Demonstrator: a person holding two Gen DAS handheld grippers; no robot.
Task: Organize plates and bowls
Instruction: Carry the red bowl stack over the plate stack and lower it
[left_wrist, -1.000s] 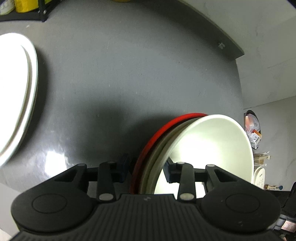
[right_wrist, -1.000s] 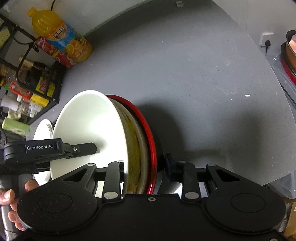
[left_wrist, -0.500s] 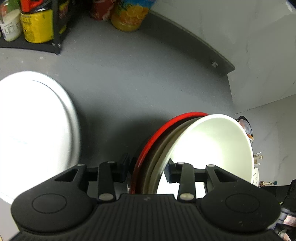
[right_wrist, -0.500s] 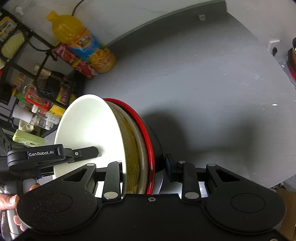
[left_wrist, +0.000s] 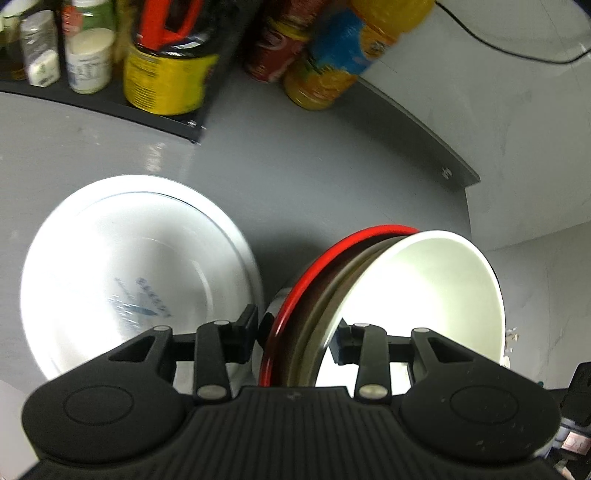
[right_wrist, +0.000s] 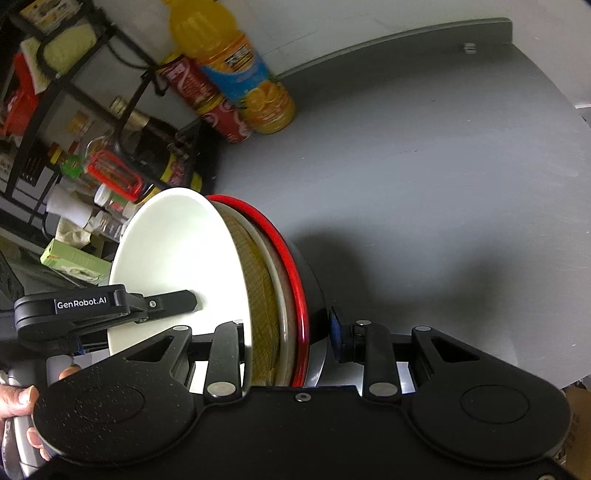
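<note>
I hold the nested bowl stack clamped in both grippers' fingers, white plates lying just left.

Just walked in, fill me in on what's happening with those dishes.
A person holds a claw in each hand, and both grip one nested stack of bowls from opposite sides. The left claw and the right claw each clamp across the stack's rims: white bowl innermost, red-rimmed bowl outermost. The stack is held tilted on edge above the grey counter. A white plate lies flat on the counter nearby.
</note>
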